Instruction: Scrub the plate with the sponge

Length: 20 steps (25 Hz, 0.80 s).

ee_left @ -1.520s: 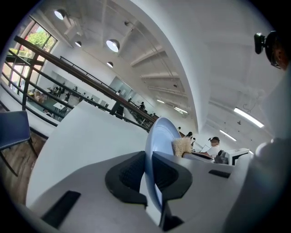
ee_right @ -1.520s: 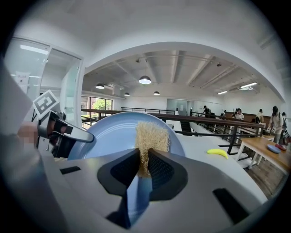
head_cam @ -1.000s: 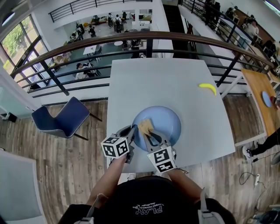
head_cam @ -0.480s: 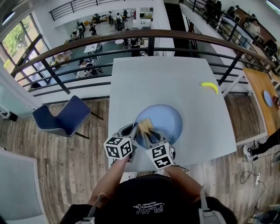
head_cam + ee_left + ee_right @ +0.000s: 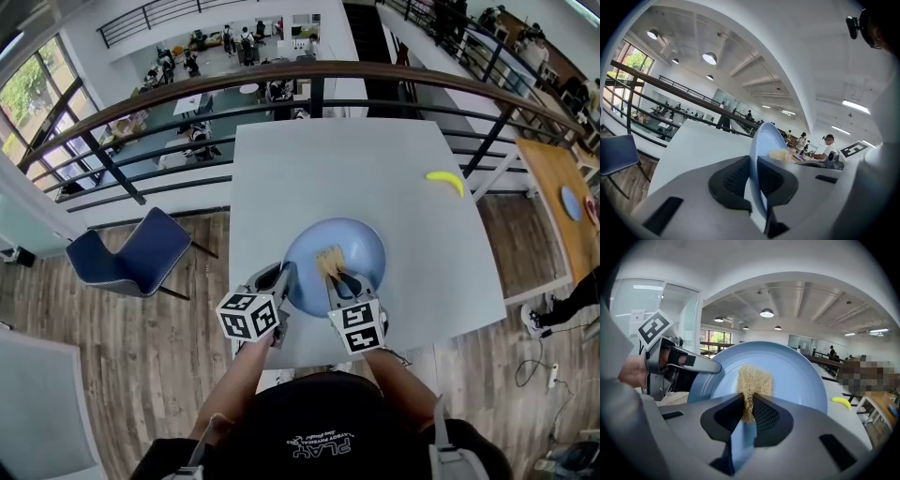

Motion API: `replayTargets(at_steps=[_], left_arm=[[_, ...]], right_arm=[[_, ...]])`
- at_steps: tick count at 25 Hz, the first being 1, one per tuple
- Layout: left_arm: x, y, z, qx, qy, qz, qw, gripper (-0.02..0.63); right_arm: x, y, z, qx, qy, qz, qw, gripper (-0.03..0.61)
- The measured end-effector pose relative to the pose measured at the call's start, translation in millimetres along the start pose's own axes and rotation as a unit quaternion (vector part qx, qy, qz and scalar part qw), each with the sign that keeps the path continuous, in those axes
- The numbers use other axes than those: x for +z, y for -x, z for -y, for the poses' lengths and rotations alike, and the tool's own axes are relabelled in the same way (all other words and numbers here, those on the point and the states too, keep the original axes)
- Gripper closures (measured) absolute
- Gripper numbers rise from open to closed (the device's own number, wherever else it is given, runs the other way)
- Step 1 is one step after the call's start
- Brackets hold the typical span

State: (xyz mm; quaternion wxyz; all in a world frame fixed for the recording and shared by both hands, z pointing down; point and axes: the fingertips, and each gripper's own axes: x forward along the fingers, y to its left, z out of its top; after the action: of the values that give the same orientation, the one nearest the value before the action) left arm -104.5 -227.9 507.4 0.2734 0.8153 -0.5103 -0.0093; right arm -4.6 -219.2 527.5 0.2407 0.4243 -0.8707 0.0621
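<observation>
A light blue plate lies near the front edge of the white table. My left gripper is shut on the plate's left rim. In the left gripper view the rim runs edge-on between the pads, and the jaws have just eased open a little with the rim still between them. My right gripper is shut on a tan fibrous sponge, which rests on the plate's middle. In the right gripper view the sponge sticks up from the jaws against the plate, with the left gripper at the rim.
A yellow banana lies at the table's far right. A railing runs behind the table over a lower floor. A blue chair stands to the left and a wooden table to the right.
My right gripper has slid the sponge rightward from the plate's left part to its middle. The left gripper has kept its place on the rim.
</observation>
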Motion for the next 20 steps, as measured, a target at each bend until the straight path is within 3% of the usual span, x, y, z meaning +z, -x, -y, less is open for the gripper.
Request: replayTargets(at_steps=[15,20], left_arm=[[5.8,0.7,9.6,0.006,-0.002,0.012,0.9999,0.577],[8.9,2.7,4.0,0.013,0.001,0.019,0.9997,0.578]], right_arm=[[-24.4,17.6,72.8,-0.077,-0.045,-0.017,0.996,0.516],[-18.0,26.0,78.2,-0.086,-0.048,-0.012,0.995,0.515]])
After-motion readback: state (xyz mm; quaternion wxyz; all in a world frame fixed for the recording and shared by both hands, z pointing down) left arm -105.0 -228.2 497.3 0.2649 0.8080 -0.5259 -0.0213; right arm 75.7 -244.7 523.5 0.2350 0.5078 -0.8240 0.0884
